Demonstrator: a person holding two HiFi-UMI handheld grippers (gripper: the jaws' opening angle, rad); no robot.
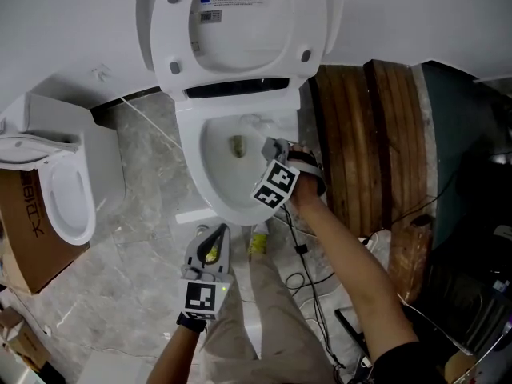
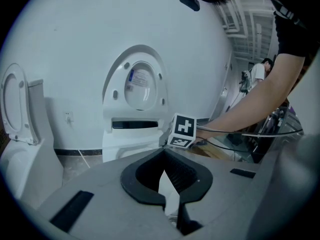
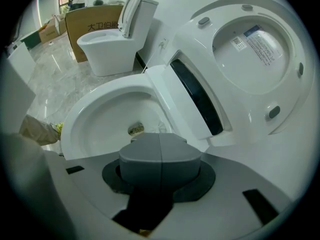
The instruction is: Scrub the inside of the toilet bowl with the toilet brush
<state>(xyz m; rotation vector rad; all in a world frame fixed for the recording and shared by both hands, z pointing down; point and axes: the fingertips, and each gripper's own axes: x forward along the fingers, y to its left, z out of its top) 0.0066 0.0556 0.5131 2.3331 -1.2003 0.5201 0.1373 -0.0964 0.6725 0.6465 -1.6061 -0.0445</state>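
The white toilet's bowl [image 1: 218,166] stands in front of me with its lid and seat [image 1: 240,22] raised. A dark drain [image 1: 237,146] sits at the bowl's bottom. My right gripper [image 1: 270,146] hangs over the bowl's right rim, jaws shut flat together [image 3: 160,139], with nothing showing between them. A whitish ruffled patch [image 3: 161,126] lies just past its tips; I cannot tell what it is. No brush handle is visible. My left gripper [image 1: 213,234] is low, in front of the toilet's foot, open and empty [image 2: 167,176], and faces the toilet [image 2: 131,136].
A second toilet [image 1: 64,190] and a cardboard box [image 1: 24,230] stand at the left. Wooden boards [image 1: 360,134] lie right of the bowl. Cables [image 1: 300,270] trail on the marble floor. The person's legs and a yellow shoe [image 1: 258,242] are close to the bowl's front.
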